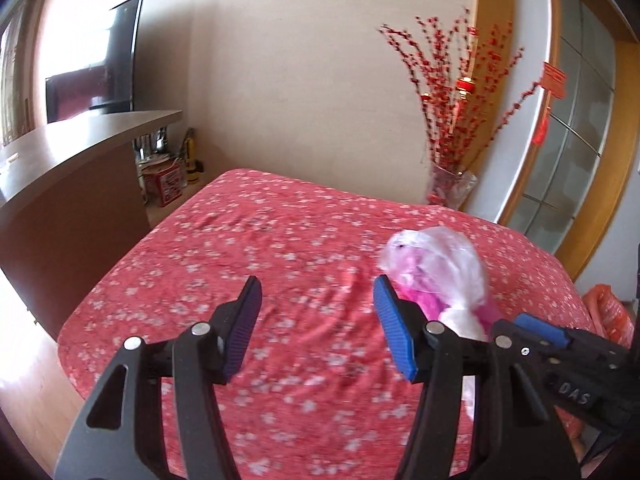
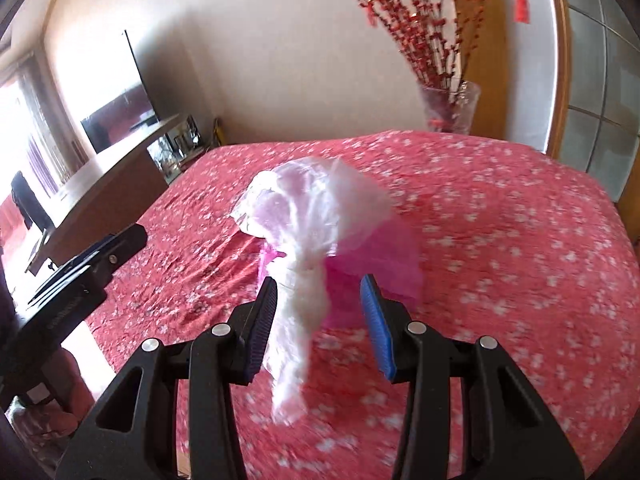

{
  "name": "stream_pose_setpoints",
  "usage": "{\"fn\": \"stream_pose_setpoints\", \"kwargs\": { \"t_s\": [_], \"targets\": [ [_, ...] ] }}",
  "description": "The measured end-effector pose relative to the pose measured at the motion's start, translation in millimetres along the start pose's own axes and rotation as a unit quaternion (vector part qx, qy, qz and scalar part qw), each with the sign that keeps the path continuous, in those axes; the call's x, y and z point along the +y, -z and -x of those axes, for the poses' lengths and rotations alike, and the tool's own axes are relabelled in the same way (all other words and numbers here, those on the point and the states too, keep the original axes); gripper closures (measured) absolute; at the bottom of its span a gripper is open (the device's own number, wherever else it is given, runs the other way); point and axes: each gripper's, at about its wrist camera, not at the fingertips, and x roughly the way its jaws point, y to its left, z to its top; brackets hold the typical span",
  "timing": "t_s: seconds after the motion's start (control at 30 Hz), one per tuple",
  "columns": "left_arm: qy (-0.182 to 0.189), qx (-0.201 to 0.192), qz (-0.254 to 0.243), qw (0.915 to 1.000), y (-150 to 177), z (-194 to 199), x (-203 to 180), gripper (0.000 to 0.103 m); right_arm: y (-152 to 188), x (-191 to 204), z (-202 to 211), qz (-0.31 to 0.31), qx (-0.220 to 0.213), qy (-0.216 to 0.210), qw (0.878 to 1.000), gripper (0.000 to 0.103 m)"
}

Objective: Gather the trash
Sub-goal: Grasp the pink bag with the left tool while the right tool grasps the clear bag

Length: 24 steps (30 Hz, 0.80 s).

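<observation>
A clear and pink plastic trash bag (image 2: 316, 216) with a twisted white neck (image 2: 300, 312) rests on the red flowered bed (image 2: 500, 240). My right gripper (image 2: 318, 320) is open, its blue pads (image 2: 378, 328) on either side of the bag's neck, apart from it. The bag also shows in the left wrist view (image 1: 436, 268), to the right of my left gripper (image 1: 316, 324), which is open and empty above the bed (image 1: 260, 240). The right gripper's body (image 1: 560, 360) shows at the lower right there.
A brown TV cabinet (image 1: 80, 184) with a TV (image 1: 96, 64) stands left of the bed. A glass vase with red branches (image 1: 452, 184) stands at the far corner. A wood-framed glass door (image 1: 576, 140) is on the right. An orange bag (image 1: 608, 312) lies beside the bed.
</observation>
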Motion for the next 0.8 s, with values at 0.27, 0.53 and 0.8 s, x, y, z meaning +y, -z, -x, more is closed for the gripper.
{"fn": "stream_pose_setpoints", "kwargs": {
  "t_s": [0.27, 0.53, 0.8],
  "targets": [
    [-0.006, 0.008, 0.013, 0.9999, -1, -7, 15, 0.045, -2, 13, -33, 0.008, 0.030, 0.012, 0.999, 0.058],
    [0.010, 0.025, 0.009, 0.9996, 1, -16, 2, 0.045, 7, 4, -30, 0.007, 0.033, 0.000, 0.999, 0.078],
    [0.061, 0.048, -0.010, 0.9969, -8, -34, -38, 0.038, 4, -38, 23, -0.016, -0.023, 0.034, 0.999, 0.079]
  ]
}}
